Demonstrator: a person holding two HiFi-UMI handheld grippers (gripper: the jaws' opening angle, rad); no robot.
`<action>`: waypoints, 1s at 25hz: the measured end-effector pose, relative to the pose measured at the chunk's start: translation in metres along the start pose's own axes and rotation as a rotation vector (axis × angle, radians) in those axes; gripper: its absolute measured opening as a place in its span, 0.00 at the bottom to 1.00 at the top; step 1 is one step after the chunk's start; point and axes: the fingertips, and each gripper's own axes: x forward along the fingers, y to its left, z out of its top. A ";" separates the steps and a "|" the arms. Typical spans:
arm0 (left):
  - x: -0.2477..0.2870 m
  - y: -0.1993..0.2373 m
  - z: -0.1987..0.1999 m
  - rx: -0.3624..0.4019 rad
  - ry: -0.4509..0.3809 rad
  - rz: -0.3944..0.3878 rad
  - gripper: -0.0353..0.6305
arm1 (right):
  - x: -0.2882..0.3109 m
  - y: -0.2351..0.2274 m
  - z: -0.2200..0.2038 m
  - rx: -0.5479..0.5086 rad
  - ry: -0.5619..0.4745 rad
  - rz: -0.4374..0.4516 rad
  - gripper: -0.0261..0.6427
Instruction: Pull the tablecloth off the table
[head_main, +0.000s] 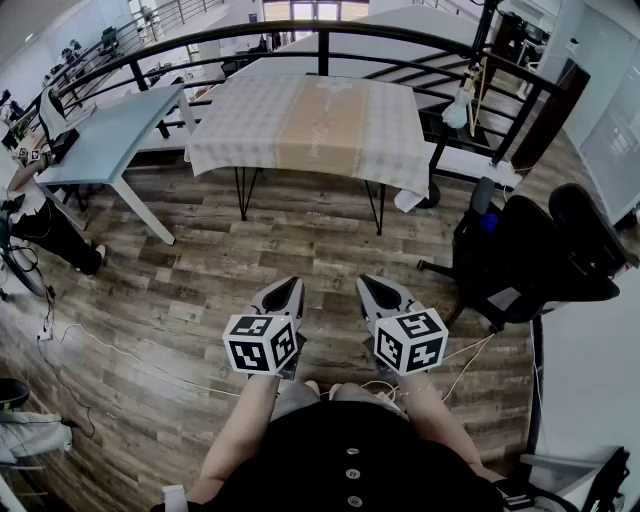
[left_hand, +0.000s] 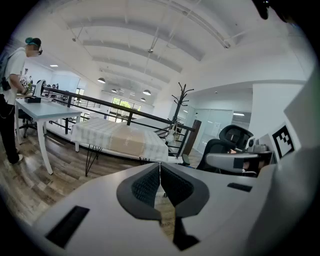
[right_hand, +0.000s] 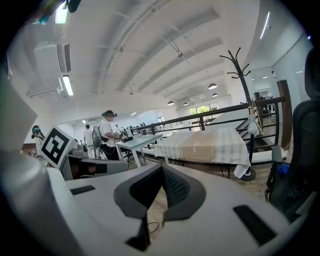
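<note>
Tablecloth (head_main: 310, 125) still covering desk (head_main: 243, 192), frame top; left hand-held gripper (head_main: 281, 297) and right hand-held gripper (head_main: 378, 292) closed, empty, well short.

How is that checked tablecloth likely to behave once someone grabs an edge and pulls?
Probably floppy: the tablecloth hangs down past the edges, and one corner sags lower than the rest. It likely slides off freely, since nothing visible sits on it. The table stands on thin legs, so a hard tug might shift it.
</note>
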 end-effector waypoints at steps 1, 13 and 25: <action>0.000 0.001 0.002 0.019 0.002 0.010 0.08 | 0.000 -0.002 0.001 0.001 0.002 -0.004 0.08; 0.013 -0.011 -0.001 0.007 0.001 -0.009 0.08 | -0.003 -0.010 0.001 0.047 -0.027 0.040 0.08; 0.040 -0.019 -0.022 -0.036 0.043 -0.019 0.08 | 0.006 -0.030 -0.017 0.093 -0.002 0.072 0.08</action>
